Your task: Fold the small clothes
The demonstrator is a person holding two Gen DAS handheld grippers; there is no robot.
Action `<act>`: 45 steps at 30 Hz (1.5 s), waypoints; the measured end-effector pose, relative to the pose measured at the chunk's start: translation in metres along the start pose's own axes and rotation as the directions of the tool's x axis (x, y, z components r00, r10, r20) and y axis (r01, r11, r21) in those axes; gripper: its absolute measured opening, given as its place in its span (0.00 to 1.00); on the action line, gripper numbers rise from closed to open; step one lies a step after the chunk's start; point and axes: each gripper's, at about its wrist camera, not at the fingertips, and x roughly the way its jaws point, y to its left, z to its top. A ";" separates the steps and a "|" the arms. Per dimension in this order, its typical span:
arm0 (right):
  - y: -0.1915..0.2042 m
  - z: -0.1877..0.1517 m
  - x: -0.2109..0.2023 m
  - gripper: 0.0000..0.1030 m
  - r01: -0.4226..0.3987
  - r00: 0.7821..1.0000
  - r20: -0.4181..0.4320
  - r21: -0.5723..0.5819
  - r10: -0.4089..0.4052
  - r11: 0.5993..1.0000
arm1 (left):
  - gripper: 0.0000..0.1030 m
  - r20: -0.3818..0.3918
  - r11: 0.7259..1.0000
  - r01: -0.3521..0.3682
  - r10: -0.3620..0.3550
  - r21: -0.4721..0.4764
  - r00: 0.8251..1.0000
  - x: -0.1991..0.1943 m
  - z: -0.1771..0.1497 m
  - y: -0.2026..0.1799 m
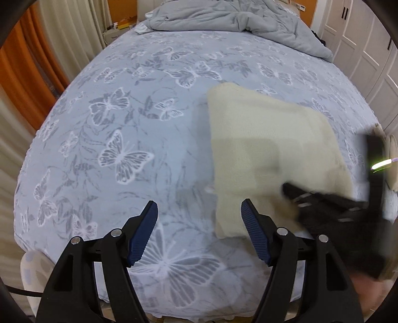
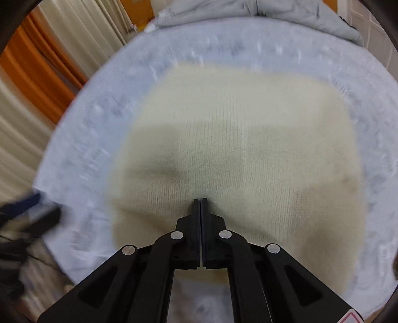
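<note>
A cream knitted garment lies on the bed, folded into a rough rectangle; it fills the middle of the right wrist view. My left gripper is open and empty above the bedsheet, just left of the garment's near corner. My right gripper is shut on the garment's near edge and lifts it slightly; it shows blurred at the right of the left wrist view. The left gripper shows blurred at the left edge of the right wrist view.
The bed has a light blue butterfly-print sheet. A rumpled grey duvet lies at the far end. Orange and beige curtains hang on the left. White wardrobe doors stand on the right.
</note>
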 end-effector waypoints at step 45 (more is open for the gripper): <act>-0.135 -0.054 -0.038 0.23 -0.452 0.890 0.241 0.584 0.387 0.674 | 0.54 -0.302 0.879 0.408 -0.469 -0.246 0.830 0.088 0.032 -0.012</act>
